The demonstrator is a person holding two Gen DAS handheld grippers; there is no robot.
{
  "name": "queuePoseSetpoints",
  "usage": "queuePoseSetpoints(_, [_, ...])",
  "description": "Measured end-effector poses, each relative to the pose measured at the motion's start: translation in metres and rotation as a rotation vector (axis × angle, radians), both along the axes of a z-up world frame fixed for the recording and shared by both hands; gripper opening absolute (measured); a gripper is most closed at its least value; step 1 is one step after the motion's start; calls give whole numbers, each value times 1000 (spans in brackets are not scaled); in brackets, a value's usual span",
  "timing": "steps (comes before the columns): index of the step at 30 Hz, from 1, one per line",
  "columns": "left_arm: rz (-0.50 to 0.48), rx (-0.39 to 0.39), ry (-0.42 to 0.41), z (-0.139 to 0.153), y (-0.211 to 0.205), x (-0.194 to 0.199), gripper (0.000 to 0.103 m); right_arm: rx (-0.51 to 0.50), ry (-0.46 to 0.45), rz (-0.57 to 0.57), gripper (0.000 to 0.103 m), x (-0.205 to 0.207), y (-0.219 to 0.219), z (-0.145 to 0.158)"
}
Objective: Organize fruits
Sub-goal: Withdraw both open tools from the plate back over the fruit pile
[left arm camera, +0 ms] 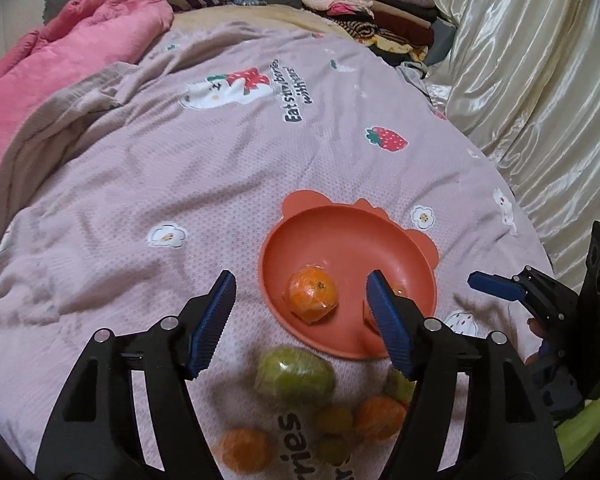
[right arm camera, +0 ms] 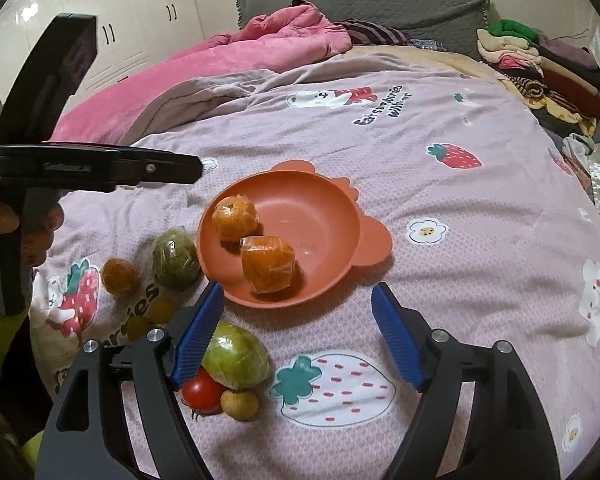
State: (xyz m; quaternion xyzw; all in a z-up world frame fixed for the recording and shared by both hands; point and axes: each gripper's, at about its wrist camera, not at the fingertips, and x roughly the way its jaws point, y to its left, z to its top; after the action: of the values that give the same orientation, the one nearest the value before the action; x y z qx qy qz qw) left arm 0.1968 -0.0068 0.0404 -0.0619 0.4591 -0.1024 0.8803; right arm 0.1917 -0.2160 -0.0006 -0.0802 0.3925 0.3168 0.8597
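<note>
With both the left gripper [left arm camera: 300, 312] and right gripper [right arm camera: 298, 334] wide and empty, centre your jaws over the wrapped green fruit [right arm camera: 236, 356] before carrying it to the orange bear-eared plastic bowl [right arm camera: 328, 184].

An orange-red bowl [right arm camera: 328, 216] with small ear-like tabs on its rim sits upright on the bed. Two oranges wrapped in clear film lie inside it: one rounder orange [right arm camera: 235, 217] toward the bowl's left wall, and a squarer-looking wrapped orange [right arm camera: 267, 264] just in front of it, the two touching. Outside the bowl lie a dark green wrapped fruit [right arm camera: 176, 258], a small orange [right arm camera: 118, 276], a lighter green wrapped fruit [right arm camera: 236, 356], a red tomato [right arm camera: 202, 392] and a small brownish fruit [right arm camera: 239, 404].
</note>
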Motion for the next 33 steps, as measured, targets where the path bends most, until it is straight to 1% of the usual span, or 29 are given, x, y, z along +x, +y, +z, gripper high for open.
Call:
queuePoseSetpoints(6, [5, -1, -33, 7, 4, -16, 74, -5, -12, -23, 84, -7, -5, 5])
queuePoseSetpoints(9, [13, 6, -51, 12, 7, -22, 79, -4, -18, -27, 85, -10, -7, 7])
queuePoseSetpoints(14, [21, 2, -67, 17, 10, -32, 81, -2, -29, -31, 88, -17, -8, 12])
queuePoseSetpoints(18, [20, 2, -75, 19, 10, -39, 81, 1, -34, -33, 88, -21, -7, 16])
queuePoseSetpoints(26, [14, 4, -80, 18, 10, -54, 85, -5, -36, -34, 89, -30, -8, 17])
queuePoseSetpoints(33, [10, 16, -77, 14, 11, -68, 86, -13, -26, -26, 89, -40, -8, 14])
